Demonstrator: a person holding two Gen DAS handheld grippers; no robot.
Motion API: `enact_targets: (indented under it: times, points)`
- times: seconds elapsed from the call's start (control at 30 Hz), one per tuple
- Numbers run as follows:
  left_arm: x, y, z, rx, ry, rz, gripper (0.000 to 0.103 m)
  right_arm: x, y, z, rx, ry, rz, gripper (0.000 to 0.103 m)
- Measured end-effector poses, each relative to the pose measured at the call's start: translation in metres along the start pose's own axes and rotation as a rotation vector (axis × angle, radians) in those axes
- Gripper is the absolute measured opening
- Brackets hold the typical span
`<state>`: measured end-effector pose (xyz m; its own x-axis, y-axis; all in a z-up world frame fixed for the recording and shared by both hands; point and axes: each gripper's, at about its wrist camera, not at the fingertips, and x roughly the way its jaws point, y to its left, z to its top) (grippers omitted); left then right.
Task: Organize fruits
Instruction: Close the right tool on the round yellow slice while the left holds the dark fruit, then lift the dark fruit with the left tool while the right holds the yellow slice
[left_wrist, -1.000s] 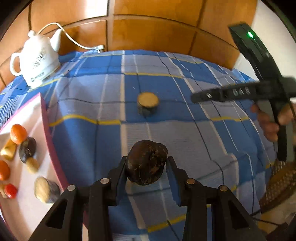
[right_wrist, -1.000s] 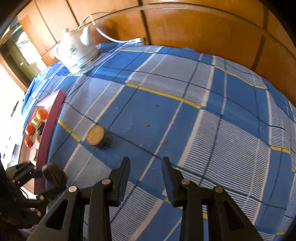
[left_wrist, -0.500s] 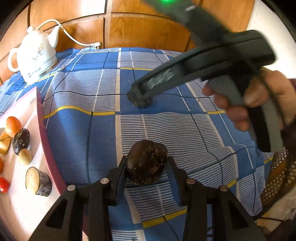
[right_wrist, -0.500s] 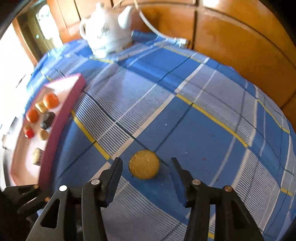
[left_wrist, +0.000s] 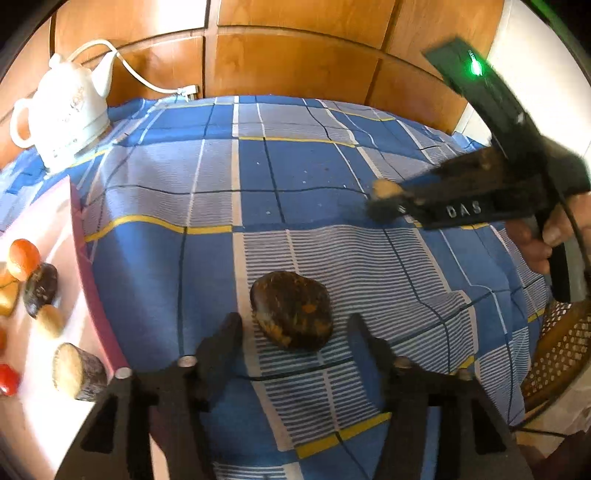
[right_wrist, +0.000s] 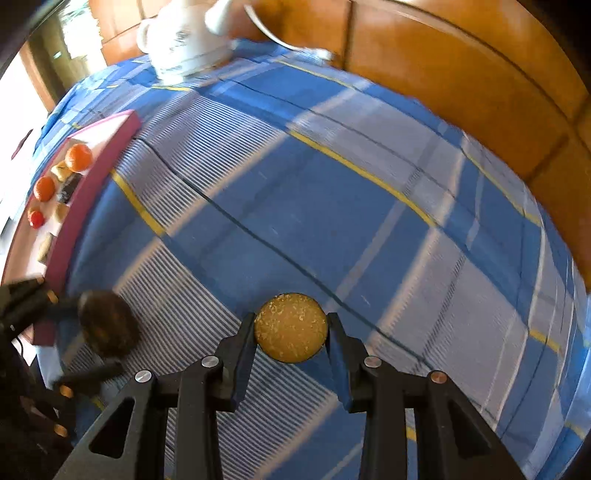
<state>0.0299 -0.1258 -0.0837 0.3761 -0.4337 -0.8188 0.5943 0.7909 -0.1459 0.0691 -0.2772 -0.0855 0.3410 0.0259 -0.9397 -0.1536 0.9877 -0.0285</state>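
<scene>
A dark brown, rough fruit (left_wrist: 291, 310) lies on the blue checked cloth between the fingers of my left gripper (left_wrist: 294, 323), whose jaws are opening; the pads stand clear of it on both sides. My right gripper (right_wrist: 290, 328) points steeply down, jaws closing, and both pads touch a round piece with a yellow grainy top (right_wrist: 290, 325). In the left wrist view that piece (left_wrist: 384, 190) shows blurred at the right gripper's tip. A pink-rimmed white tray (left_wrist: 79, 236) at the left holds several small fruits.
A white kettle (left_wrist: 62, 110) with its cord stands at the back left against the wooden wall panels. A wicker seat (left_wrist: 561, 350) sits past the table's right edge. A person's hand (left_wrist: 546, 236) grips the right tool.
The left jaws have opened off the dark fruit, which now rests on the cloth. The right gripper came down over the yellow-topped piece and closed around it.
</scene>
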Motion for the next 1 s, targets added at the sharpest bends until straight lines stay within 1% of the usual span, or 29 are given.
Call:
enact_targets:
  times: [0.13, 0.2, 0.3, 0.37, 0.47, 0.57, 0.63, 0.67, 0.7, 0.8, 0.87, 1.0]
  points:
    - [-0.005, -0.003, 0.005, 0.029, 0.002, 0.015, 0.07, 0.002, -0.014, -0.007, 0.055, -0.014, 0.035, 0.037]
    - [-0.007, -0.005, 0.008, 0.052, 0.0, 0.036, 0.072, 0.0, -0.014, -0.006, 0.051, -0.024, 0.034, 0.037]
    - [-0.01, -0.007, 0.013, 0.086, 0.0, 0.058, 0.076, 0.002, -0.015, -0.005, 0.044, -0.015, 0.046, 0.037]
    - [-0.007, -0.009, 0.015, 0.126, 0.019, 0.073, 0.077, 0.002, -0.014, -0.005, 0.035, -0.013, 0.04, 0.037]
    - [0.0, -0.01, 0.018, 0.165, 0.038, 0.116, 0.077, 0.002, -0.014, -0.004, 0.029, -0.009, 0.046, 0.037]
    - [0.008, -0.012, 0.02, 0.195, 0.064, 0.122, 0.076, 0.003, -0.012, -0.004, 0.017, -0.007, 0.04, 0.037]
    - [0.013, -0.013, 0.019, 0.212, 0.081, 0.131, 0.064, 0.003, -0.014, -0.005, 0.018, -0.007, 0.04, 0.037]
    - [0.017, -0.013, 0.018, 0.215, 0.101, 0.117, 0.049, 0.003, -0.014, -0.005, 0.016, -0.008, 0.039, 0.037]
    - [0.018, -0.014, 0.017, 0.212, 0.104, 0.111, 0.044, 0.003, -0.012, -0.004, 0.014, -0.01, 0.035, 0.037]
    - [0.015, -0.015, 0.014, 0.192, 0.076, 0.122, 0.042, 0.003, -0.008, -0.004, -0.001, -0.015, 0.02, 0.037]
    - [0.009, -0.013, 0.014, 0.141, 0.056, 0.096, 0.039, 0.003, -0.007, -0.005, -0.003, -0.017, 0.017, 0.037]
    - [-0.013, -0.01, 0.016, 0.063, -0.017, 0.054, 0.039, 0.003, -0.009, -0.005, 0.01, -0.02, 0.028, 0.037]
